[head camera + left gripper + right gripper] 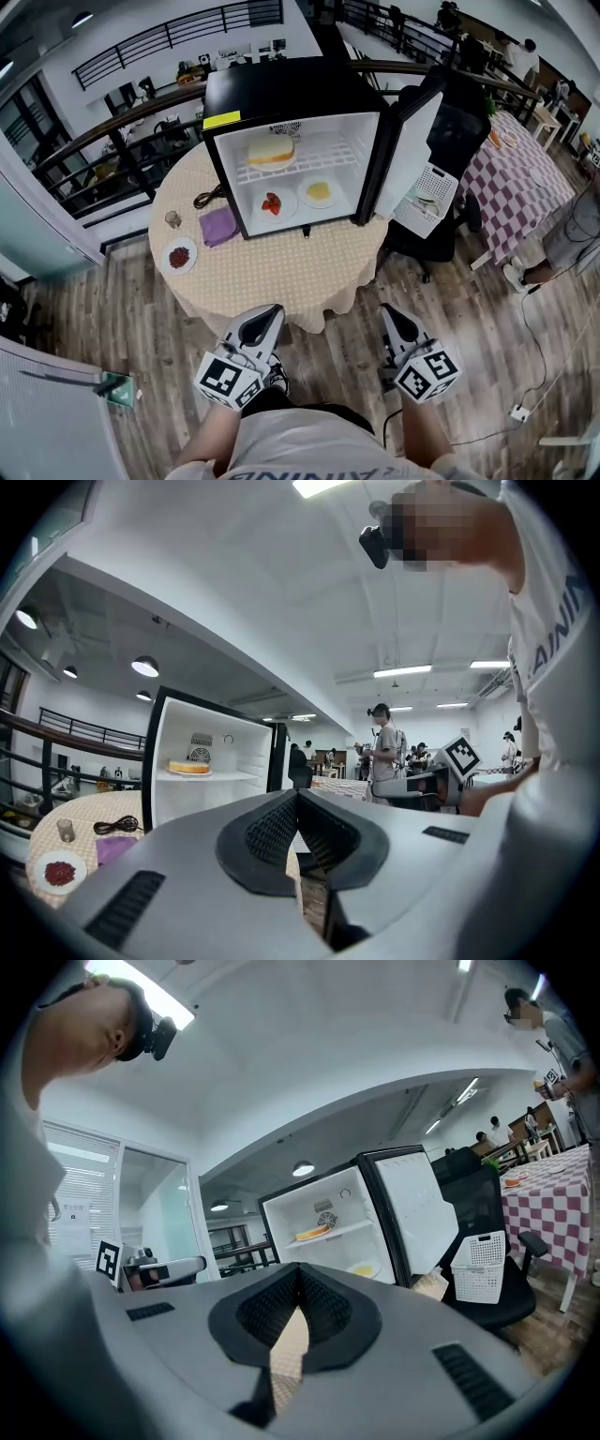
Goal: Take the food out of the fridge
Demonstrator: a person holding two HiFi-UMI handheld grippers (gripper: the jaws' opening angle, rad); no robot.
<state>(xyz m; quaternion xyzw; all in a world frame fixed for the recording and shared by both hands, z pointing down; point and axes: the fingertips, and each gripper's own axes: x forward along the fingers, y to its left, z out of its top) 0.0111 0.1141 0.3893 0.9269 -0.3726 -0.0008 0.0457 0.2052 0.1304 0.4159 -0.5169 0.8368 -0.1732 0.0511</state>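
Note:
A small black fridge (281, 94) stands open on the round table (272, 272), its door (410, 155) swung to the right. On its wire shelf lies a sandwich on a plate (271, 152). Below sit a plate with red food (272, 203) and a plate with yellow food (319, 193). My left gripper (274, 313) and right gripper (387, 313) hang low in front of the table, short of its edge, both shut and empty. The fridge (211, 771) shows in the left gripper view, and the fridge (342, 1232) in the right gripper view too.
On the table left of the fridge lie a purple cloth (218, 225), a plate of red pieces (179, 255), a small glass (173, 218) and a black cable (206, 197). A black office chair with a white basket (427, 197) stands right of the table. A checkered table (525, 178) is farther right.

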